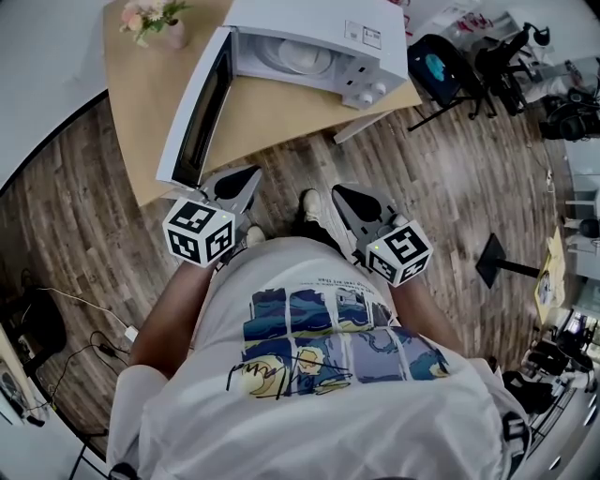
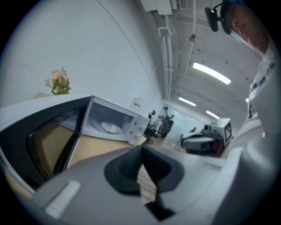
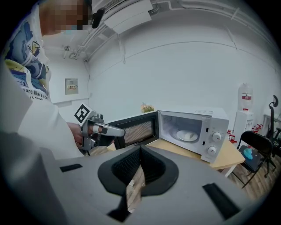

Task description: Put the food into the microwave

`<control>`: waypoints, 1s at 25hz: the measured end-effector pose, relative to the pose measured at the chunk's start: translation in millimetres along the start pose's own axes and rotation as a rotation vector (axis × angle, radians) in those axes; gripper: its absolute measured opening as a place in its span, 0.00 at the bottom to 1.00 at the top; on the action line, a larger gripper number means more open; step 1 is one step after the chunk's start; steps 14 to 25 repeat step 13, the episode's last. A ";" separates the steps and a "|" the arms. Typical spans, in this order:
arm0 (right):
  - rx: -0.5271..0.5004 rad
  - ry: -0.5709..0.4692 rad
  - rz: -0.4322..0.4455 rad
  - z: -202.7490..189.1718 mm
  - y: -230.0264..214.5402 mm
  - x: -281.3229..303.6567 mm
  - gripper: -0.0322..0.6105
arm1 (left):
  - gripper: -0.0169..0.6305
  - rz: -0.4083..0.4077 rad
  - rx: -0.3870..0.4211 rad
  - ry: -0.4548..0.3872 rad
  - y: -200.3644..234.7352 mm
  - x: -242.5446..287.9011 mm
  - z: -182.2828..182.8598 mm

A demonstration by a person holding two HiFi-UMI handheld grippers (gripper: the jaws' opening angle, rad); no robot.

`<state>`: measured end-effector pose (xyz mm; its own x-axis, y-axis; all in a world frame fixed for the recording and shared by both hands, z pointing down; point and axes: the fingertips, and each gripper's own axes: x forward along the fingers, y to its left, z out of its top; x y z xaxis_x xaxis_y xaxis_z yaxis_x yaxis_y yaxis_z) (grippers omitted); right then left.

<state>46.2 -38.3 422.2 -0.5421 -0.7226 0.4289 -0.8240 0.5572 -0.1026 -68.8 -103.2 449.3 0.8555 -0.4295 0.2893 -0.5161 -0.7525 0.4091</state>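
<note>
**Both grippers empty and closed, food inside the open microwave**

Seen from the head camera, a person in a white T-shirt (image 1: 309, 375) with a painted print stands on a wood-plank floor (image 1: 450, 187), facing a light wooden desk (image 1: 272, 117). Each hand holds a grey gripper close to the body, near the desk's near edge.

The left gripper (image 1: 247, 178) points towards the desk. Its own camera shows its jaws clenched together with nothing between them. The right gripper (image 1: 343, 195) is beside it, a little apart. Its jaws are pressed together too, and they also hold nothing. Each gripper carries a white cube with black square markers at its back end.

A white microwave (image 1: 319, 42) sits at the right end of the desk, close to the near right corner. Its door (image 1: 197, 112) is swung fully open to the left and reaches along the near edge towards the near left corner. Two round knobs are on its control panel, to the right of the opening.

The food (image 3: 188, 135) is inside the microwave. It is a pale, round shape lying on a plate in the middle of the oven floor. No view makes clear what kind of food it is.

A small pot of pink flowers (image 1: 150, 19) stands at the far left corner of the desk. A black chair (image 1: 441, 66) stands on the floor just past the desk's right end.
</note>
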 end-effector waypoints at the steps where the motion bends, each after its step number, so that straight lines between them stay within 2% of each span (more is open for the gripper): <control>1: 0.000 -0.001 0.001 0.5 -1.6 0.1 0.06 | 0.04 0.000 -0.001 0.001 0.0 1.2 0.3; 13: -0.009 0.004 0.014 4.9 -39.6 -4.0 0.06 | 0.04 0.002 -0.027 0.020 1.0 39.5 6.9; 25: -0.009 0.004 0.014 4.9 -39.6 -4.0 0.06 | 0.04 0.002 -0.027 0.020 1.0 39.5 6.9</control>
